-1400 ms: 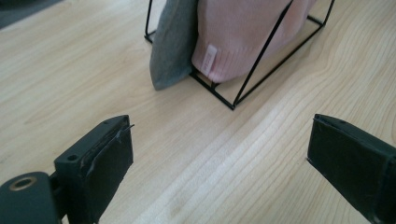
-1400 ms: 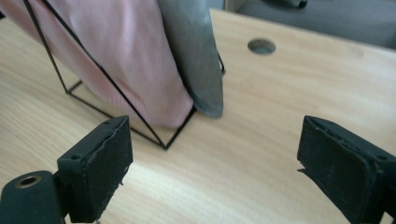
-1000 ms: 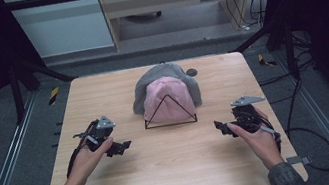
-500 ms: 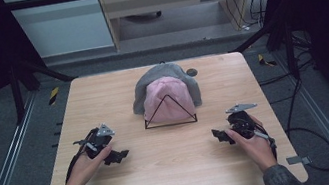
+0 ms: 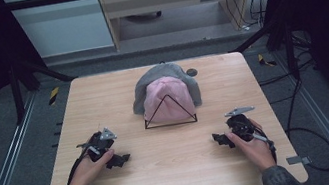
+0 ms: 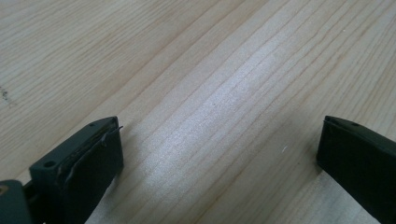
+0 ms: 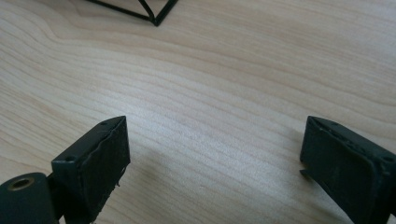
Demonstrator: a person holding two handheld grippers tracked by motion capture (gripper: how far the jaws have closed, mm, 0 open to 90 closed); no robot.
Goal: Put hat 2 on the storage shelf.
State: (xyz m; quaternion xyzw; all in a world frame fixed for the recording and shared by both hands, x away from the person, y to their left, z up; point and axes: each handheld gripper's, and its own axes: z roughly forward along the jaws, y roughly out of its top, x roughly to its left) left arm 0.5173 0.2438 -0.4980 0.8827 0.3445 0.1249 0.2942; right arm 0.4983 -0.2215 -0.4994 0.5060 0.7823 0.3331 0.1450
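Headwear sits at the far middle of the pale wooden counter: a soft pink knitted hat lies on top of a grey fabric cap, and a thin black wire stand shaped like a triangular frame rests against the near edge of the pile, touching the pink hat; nothing in the pile looks disturbed, judging by how neatly it lies.

Both hands rest low at the near side of the counter, well apart from the pile; the left tool lies to the left of the frame and the right tool to its right, each pointing roughly inward.

In the left gripper view the left tool's two black jaws stand wide apart over bare wood grain, with nothing between them, having just opened a little further; in the right gripper view the right tool's jaws gape just as widely, empty as well, and a corner of the black wire frame shows ahead of them.

As a judgement, the work on the hats has not begun or stands at a pause: neither hat is gripped, lifted or moved off the stand; reaching in and taking hold of the pink hat or the frame remains to be done.
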